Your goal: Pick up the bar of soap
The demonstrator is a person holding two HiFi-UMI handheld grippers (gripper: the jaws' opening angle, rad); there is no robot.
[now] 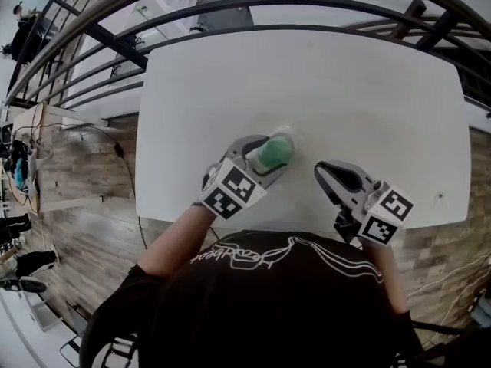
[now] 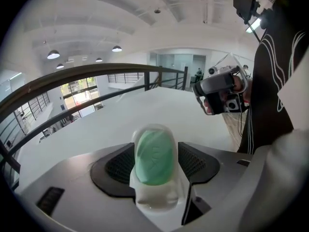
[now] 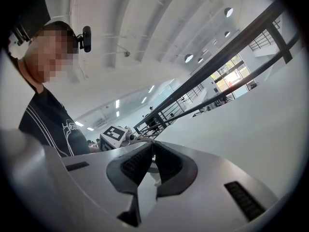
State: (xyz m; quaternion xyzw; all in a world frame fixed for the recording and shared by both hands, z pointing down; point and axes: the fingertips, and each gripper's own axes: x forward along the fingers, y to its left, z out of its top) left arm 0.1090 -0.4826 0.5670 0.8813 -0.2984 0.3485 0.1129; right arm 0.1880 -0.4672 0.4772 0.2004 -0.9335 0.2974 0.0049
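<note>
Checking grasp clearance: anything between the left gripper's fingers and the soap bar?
Only its own whitish holder: the green soap sits in it, between the left gripper and its open fingers. Nothing else on the table intervenes.

Head view looks down; both gripper views skim the table (image 1: 307, 90).

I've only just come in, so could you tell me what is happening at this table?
A person holds a two-jaw gripper in each hand over the white table. The left gripper has its jaws apart around a green oval bar of soap lying in a translucent white dish on the table, not yet gripped. The right gripper, jaws together and empty, hovers beside it.
</note>
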